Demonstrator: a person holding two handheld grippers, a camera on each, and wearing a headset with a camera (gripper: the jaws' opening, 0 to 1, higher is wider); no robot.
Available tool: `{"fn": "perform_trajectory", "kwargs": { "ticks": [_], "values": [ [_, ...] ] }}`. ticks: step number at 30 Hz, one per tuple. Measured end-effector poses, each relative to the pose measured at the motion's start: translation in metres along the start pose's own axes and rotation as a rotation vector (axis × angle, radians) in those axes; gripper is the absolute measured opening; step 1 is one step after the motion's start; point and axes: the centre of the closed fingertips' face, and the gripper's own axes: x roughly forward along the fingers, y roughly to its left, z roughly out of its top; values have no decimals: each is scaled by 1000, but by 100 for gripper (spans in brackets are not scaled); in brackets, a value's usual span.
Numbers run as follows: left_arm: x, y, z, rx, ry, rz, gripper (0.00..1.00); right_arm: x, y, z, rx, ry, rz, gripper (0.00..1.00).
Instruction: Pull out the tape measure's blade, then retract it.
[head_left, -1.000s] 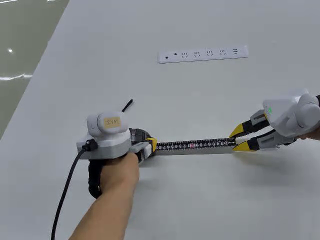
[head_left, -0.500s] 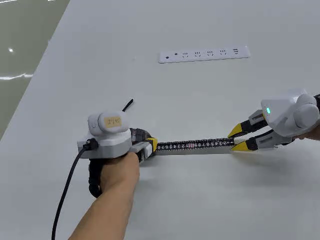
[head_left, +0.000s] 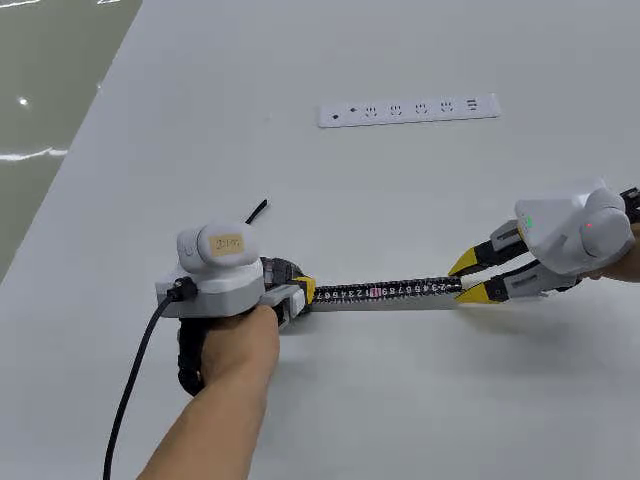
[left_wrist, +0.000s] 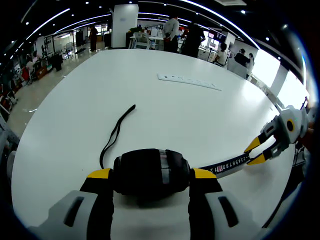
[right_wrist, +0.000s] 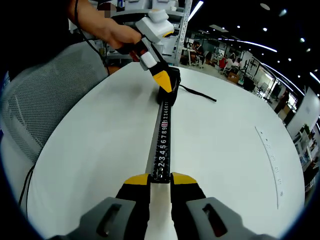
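The left gripper (head_left: 291, 292) has its yellow-tipped jaws clamped on either side of the black, rounded tape measure case (left_wrist: 150, 171), which sits at the near left of the white tabletop (head_left: 400, 200) with its thin black strap (left_wrist: 117, 132) trailing toward the far side. The black blade with white numerals (right_wrist: 162, 135) runs out to the right from the case, and the right gripper (right_wrist: 160, 179) pinches its free end between its yellow tips. A long white power strip (head_left: 408, 108) lies well apart on the far side.
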Motion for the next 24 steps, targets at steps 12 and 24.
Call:
{"fn": "perform_trajectory", "kwargs": {
  "ticks": [12, 24],
  "values": [
    [1, 1, 0, -2, 2, -4, 56, 2, 0, 4, -3, -3, 3, 15],
    [2, 1, 0, -7, 3, -7, 56, 5, -1, 6, -7, -5, 6, 15]
  ]
}}
